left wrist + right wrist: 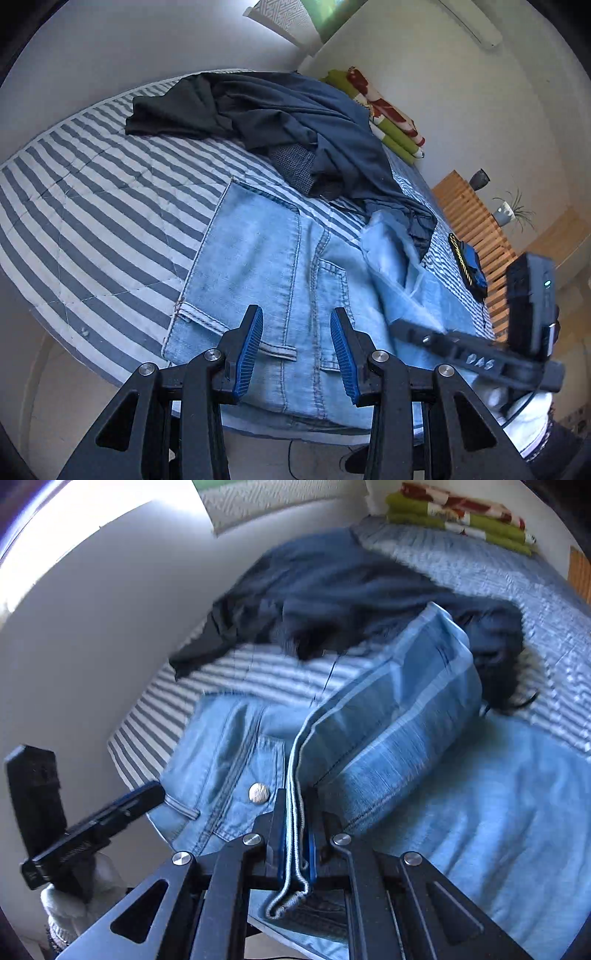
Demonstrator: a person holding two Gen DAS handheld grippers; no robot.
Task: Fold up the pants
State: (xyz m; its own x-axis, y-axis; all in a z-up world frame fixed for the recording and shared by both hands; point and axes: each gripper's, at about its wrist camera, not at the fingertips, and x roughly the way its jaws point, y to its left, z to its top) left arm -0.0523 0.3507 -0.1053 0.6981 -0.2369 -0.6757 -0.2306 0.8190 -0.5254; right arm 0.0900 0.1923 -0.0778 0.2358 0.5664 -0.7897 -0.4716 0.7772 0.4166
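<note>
Light blue jeans [266,266] lie on the striped bed, waistband end toward the camera, back pocket and belt loop showing. My left gripper [297,317] hovers open just above the waistband, nothing between its blue pads. The right gripper appears in the left wrist view as a black bar [476,354] at the right, lifting a leg of the jeans. In the right wrist view my right gripper [295,801] is shut on the hem end of the jeans [388,716]. That leg arches up and back over the waist part, where a metal button [259,793] shows.
A heap of dark clothes [295,122] lies behind the jeans on the striped bedspread [92,206]. Folded green and red blankets [388,114] sit at the far end. A black and blue device [467,266] rests near the bed's right edge, by a wooden slatted frame [476,218].
</note>
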